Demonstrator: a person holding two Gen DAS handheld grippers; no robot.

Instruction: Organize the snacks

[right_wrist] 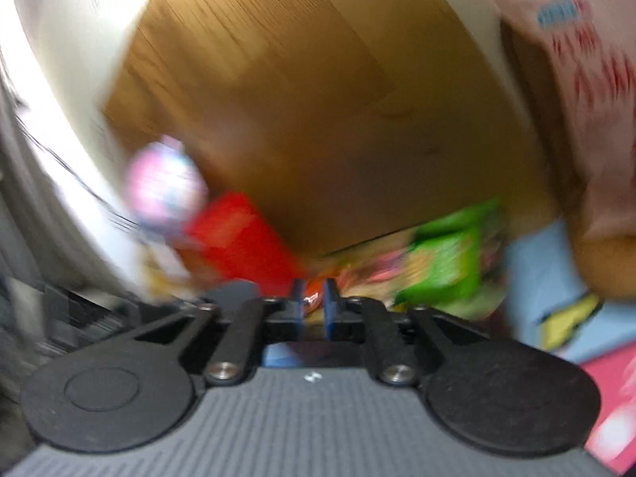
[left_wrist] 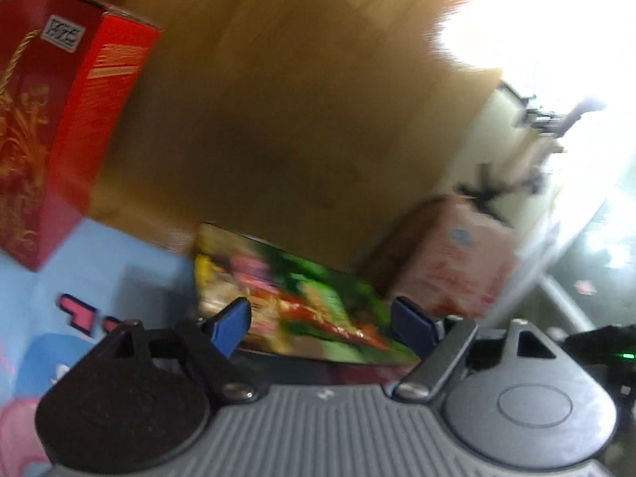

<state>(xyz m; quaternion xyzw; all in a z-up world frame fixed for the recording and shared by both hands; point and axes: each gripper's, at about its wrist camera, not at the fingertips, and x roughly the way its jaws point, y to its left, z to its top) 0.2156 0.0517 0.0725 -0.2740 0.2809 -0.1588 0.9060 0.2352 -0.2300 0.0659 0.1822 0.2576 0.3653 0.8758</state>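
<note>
In the left wrist view a green and yellow snack bag [left_wrist: 294,298] lies flat on a light blue cartoon mat [left_wrist: 119,278], right in front of my left gripper [left_wrist: 326,318], whose blue fingers stand wide open on either side of it. A tall red box [left_wrist: 59,111] stands at the left and a pink pack [left_wrist: 457,258] at the right. In the blurred right wrist view my right gripper [right_wrist: 314,302] is shut on a small orange-red snack [right_wrist: 313,301]. The green bag [right_wrist: 449,262], the red box [right_wrist: 238,234] and the pink pack [right_wrist: 588,91] lie ahead of it.
A wooden panel [left_wrist: 298,99] rises behind the snacks. A pink and white round object [right_wrist: 167,183] sits left of the red box. A white surface [right_wrist: 79,79] fills the left of the right wrist view. Bright glare washes out the left wrist view's upper right.
</note>
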